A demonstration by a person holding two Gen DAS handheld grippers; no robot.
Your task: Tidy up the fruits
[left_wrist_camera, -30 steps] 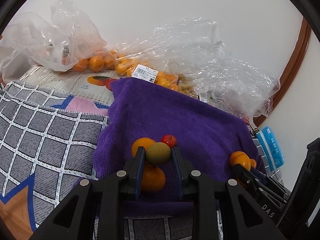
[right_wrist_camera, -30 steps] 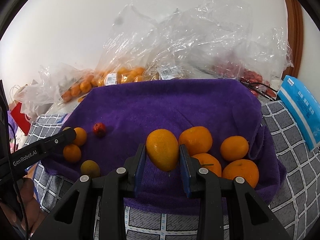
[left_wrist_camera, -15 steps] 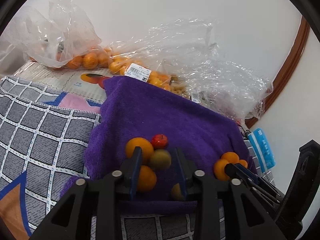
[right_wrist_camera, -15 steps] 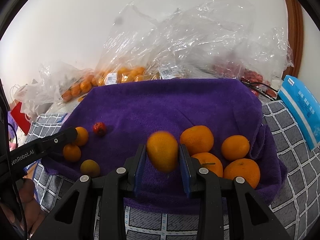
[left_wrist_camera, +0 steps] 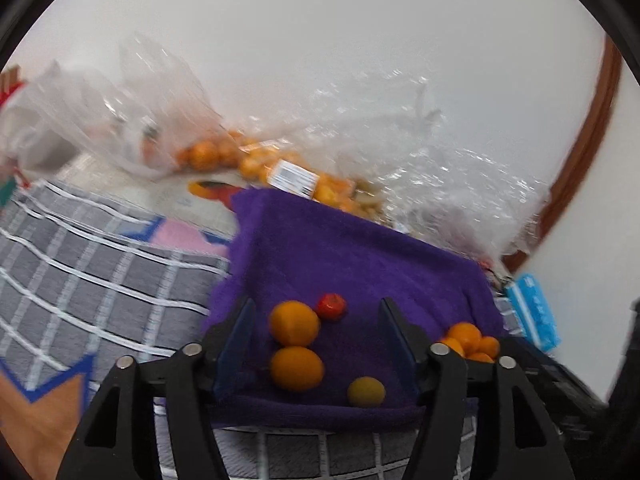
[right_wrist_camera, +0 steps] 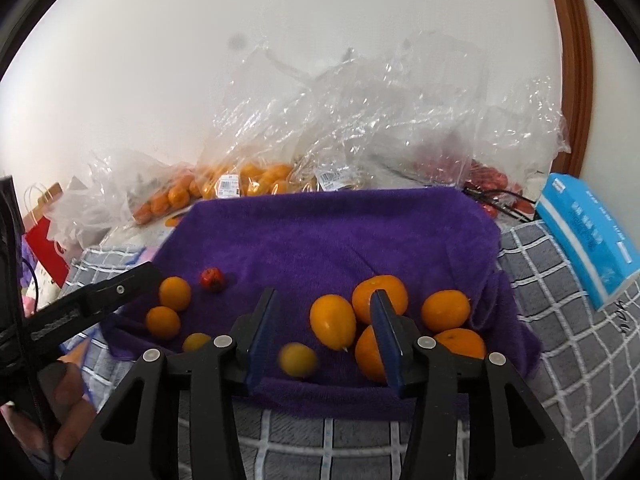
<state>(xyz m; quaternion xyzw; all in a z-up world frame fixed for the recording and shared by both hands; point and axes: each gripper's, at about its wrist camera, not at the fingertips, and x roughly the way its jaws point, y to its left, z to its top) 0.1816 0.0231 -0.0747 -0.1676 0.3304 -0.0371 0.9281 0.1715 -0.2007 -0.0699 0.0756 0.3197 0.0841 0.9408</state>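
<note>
White wall and crumpled plastic bags [right_wrist_camera: 360,128] back a purple towel [right_wrist_camera: 320,236] spread on a checked cloth [right_wrist_camera: 560,320]. Left gripper [left_wrist_camera: 316,344]: jaws just opened, spread around 2 oranges [left_wrist_camera: 295,346] without touching; a yellow-green fruit [left_wrist_camera: 366,391] lies nearby. Right gripper [right_wrist_camera: 324,340]: jaws just opened, an oval orange [right_wrist_camera: 333,322] apparently loose between them.
</note>
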